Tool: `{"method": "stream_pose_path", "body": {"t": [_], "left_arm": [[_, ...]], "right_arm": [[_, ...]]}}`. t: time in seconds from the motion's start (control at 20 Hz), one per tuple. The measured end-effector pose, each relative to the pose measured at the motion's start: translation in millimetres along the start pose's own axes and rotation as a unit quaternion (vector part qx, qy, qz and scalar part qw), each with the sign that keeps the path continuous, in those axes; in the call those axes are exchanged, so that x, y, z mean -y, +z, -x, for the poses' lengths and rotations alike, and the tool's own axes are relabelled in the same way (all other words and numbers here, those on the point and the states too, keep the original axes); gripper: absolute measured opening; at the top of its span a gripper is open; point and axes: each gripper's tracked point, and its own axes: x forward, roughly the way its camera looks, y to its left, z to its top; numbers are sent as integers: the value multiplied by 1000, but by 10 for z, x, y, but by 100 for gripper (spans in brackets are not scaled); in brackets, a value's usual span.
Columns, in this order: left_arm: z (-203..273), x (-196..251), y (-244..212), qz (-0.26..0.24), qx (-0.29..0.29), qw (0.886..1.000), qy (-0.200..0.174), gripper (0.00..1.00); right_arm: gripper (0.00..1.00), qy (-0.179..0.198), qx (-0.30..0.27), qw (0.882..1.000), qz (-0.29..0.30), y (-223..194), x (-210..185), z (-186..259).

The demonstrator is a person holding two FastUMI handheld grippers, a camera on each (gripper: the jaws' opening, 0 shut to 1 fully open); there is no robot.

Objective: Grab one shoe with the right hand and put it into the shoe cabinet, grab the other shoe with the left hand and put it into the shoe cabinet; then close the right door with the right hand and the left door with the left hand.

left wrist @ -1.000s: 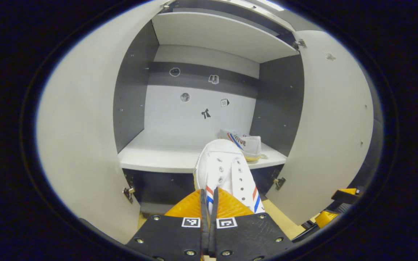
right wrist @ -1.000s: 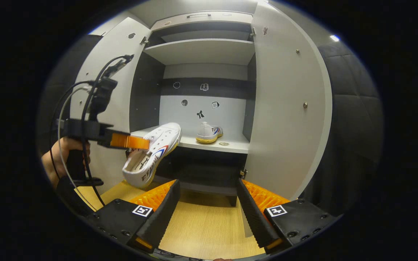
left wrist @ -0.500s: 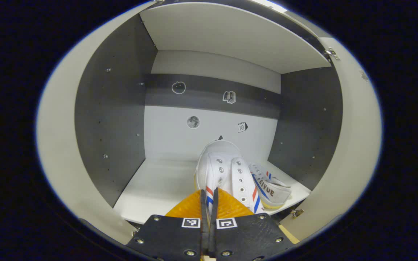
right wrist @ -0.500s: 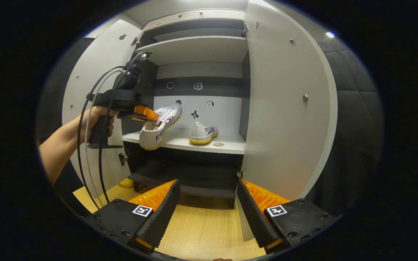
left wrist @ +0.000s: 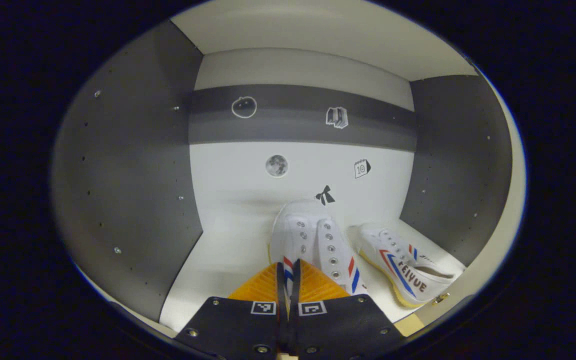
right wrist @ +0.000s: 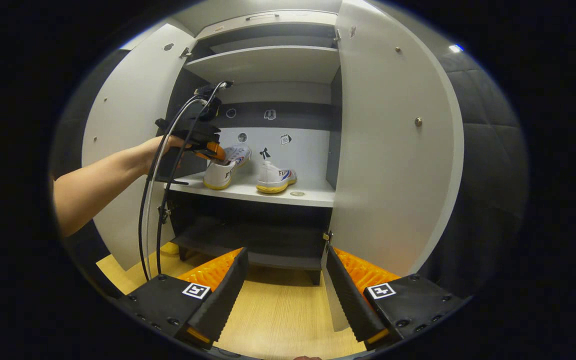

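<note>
Left tongs (left wrist: 286, 280) pinch the second shoe (left wrist: 308, 240) low over the shelf (left wrist: 218, 260), beside its mate (left wrist: 408, 265) for pairing (right tongs (right wrist: 284, 290) wide, empty).

Two white shoes on the shelf: one pinched at the heel (left wrist: 313, 240), one lying free beside it (left wrist: 403, 260). Two cabinet doors, left (right wrist: 123, 130) and right (right wrist: 393, 150), both swung open. Five little stickers (left wrist: 277, 165) on the back wall. Two grippers, left (right wrist: 208, 147) and right (right wrist: 283, 295)
</note>
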Motion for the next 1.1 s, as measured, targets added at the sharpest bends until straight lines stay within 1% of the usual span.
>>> {"method": "stream_pose_path", "body": {"t": [0.1, 0.2, 0.25, 0.3, 0.35, 0.4, 0.45, 0.55, 0.6, 0.7, 0.75, 0.9, 1.1], "left_arm": [[-35, -81, -74, -14, -14, 1000, 17, 0], [-75, -157, -129, -22, -29, 999, 34, 1], [-74, -164, -85, -8, -25, 999, 34, 1], [-72, -108, -26, 3, -13, 1000, 27, 5], [-58, -108, 14, 1, -1, 999, 32, 3], [-13, -216, 80, -15, 9, 999, 48, 16], [33, -280, 154, -33, 21, 998, 57, 20], [114, -398, 357, -56, 48, 994, 79, 45], [192, -418, 433, -57, 62, 993, 82, 57], [322, -281, 496, -33, 82, 995, 56, 82], [431, -248, 528, -25, 91, 994, 52, 95], [749, -201, 618, -32, 122, 991, 46, 94], [1260, -51, 668, -40, 159, 986, 17, 95]], "right_arm": [[98, -10, 4, 1000, -1, 19, 66, 13], [98, -14, 10, 1000, -3, 59, 107, 31], [98, -16, 12, 1000, -4, 73, 121, 45], [98, -17, 14, 1000, -5, 93, 129, 50], [98, -17, 17, 1000, -7, 112, 129, 71], [98, -17, 21, 1000, -9, 146, 126, 97], [98, -18, 26, 999, -8, 174, 126, 124], [98, -21, 33, 999, -3, 232, 126, 163], [98, -22, 36, 999, -2, 255, 117, 190], [98, -23, 43, 999, 0, 314, 109, 257], [98, -25, 48, 999, 1, 351, 111, 298], [98, -28, 62, 998, 2, 475, 110, 420], [98, -31, 76, 997, -2, 633, 137, 578]]}}
